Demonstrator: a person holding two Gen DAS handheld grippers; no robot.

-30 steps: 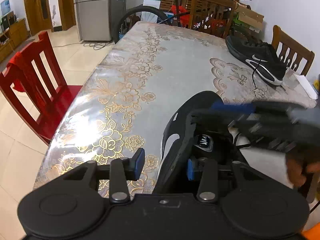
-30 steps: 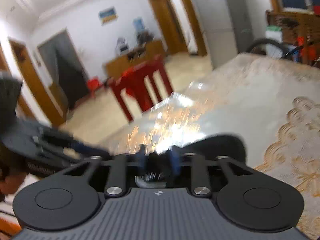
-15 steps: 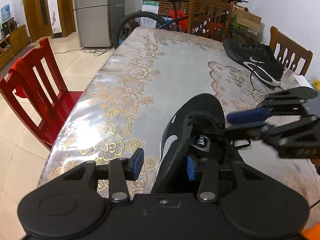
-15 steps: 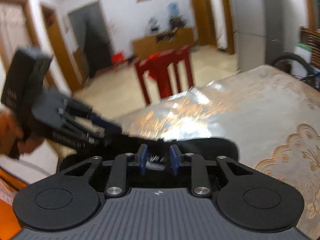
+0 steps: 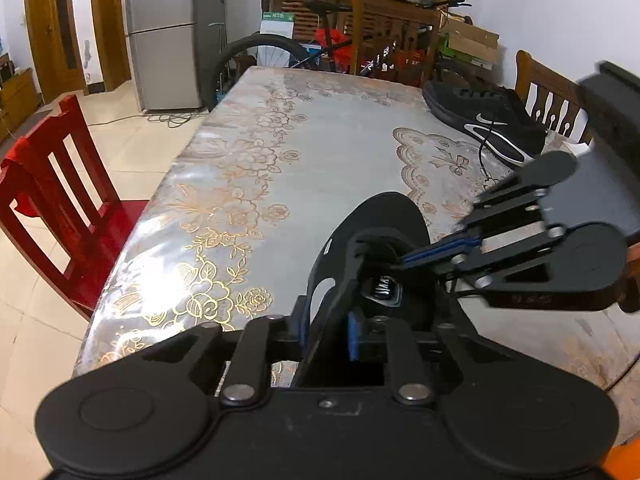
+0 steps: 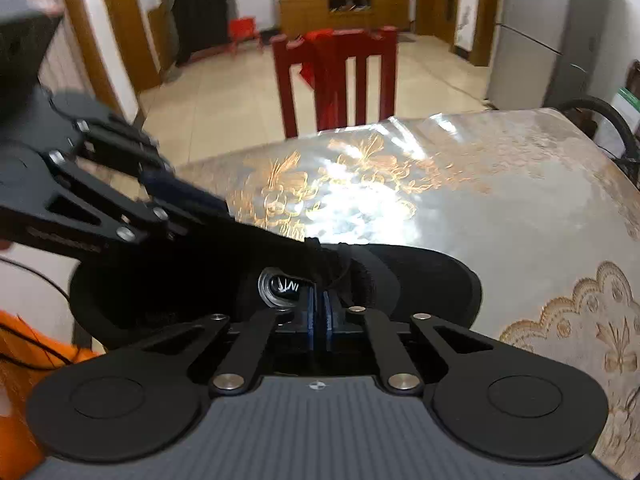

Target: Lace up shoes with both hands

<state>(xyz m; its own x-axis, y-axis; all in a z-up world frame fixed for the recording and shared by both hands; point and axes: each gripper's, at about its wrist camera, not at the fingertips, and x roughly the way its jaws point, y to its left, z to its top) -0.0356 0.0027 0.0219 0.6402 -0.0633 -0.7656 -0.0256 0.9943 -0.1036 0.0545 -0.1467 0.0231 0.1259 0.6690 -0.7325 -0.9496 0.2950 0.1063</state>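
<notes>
So the black shoe (image 5: 372,264) I'm lacing sits at the near edge of the bench (image 5: 320,152), toe pointing away from me, tongue label facing up. Everything below is relative to that shoe.

Left gripper (image 5: 326,330) is at its heel end, jaws closing, with the shoe's collar wall sandwiched between the blue pads. Looks like contact to me, so I'm calling it clamped on the shoe.

Right gripper (image 6: 319,312) comes in from the other side, over the throat. Its jaws are closing too, pads basically together, and a strand of black lace (image 6: 320,264) seems to run up out of them. Black on black though, so I can't swear the lace is actually pinched rather than lying just in front.

What worries me:
- if the lace isn't really caught, the pull comes up empty and I won't notice in this murk
- if it is caught and I pull hard, the collar is soft, so the shoe could twist out of the left grip or skid off the bench edge
- the two grippers are very close over the opening, easy to knock together

The second shoe (image 5: 484,120) sits well beyond the toe, far side of the bench, its lace dangling. Red chair (image 5: 60,200) off to the left.
</notes>
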